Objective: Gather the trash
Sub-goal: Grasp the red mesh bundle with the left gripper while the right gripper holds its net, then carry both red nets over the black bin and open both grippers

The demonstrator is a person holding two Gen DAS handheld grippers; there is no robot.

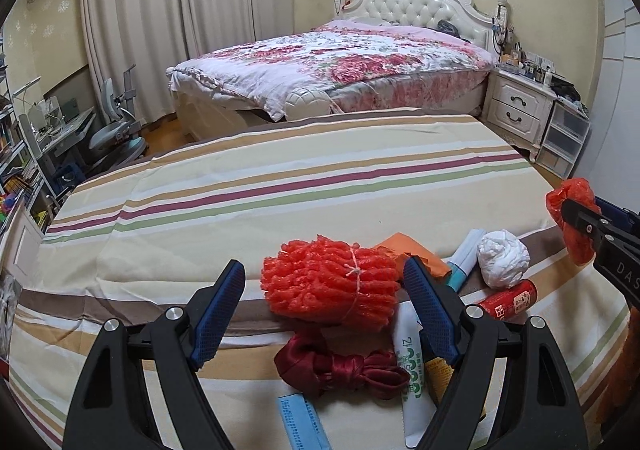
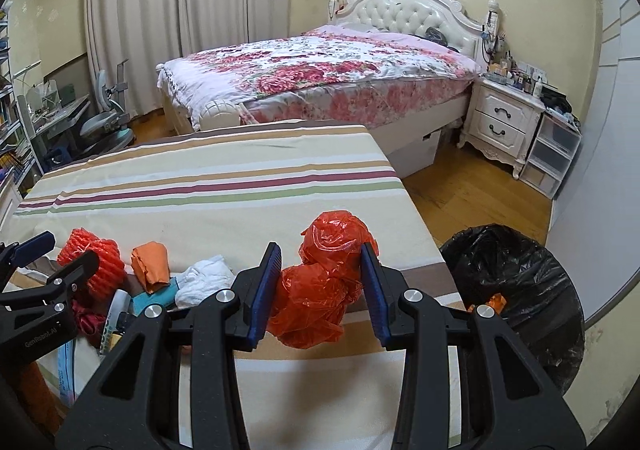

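Crumpled red plastic bag (image 2: 326, 282) clamped between the pads of the right gripper (image 2: 322, 282), long axis roughly upright, one knotted lump above the fingers and the bulk hanging below, held over the near right edge of the striped tablecloth (image 2: 224, 186). Just right of it, a bin lined with a black bag (image 2: 516, 290) on the wood floor. Left gripper (image 1: 324, 302) spread wide, holding nothing, poised around a red foam-net bundle (image 1: 330, 282) lying sideways. Beside that: white paper wad (image 1: 503, 258), red can (image 1: 510, 298), dark red ribbon (image 1: 340, 366).
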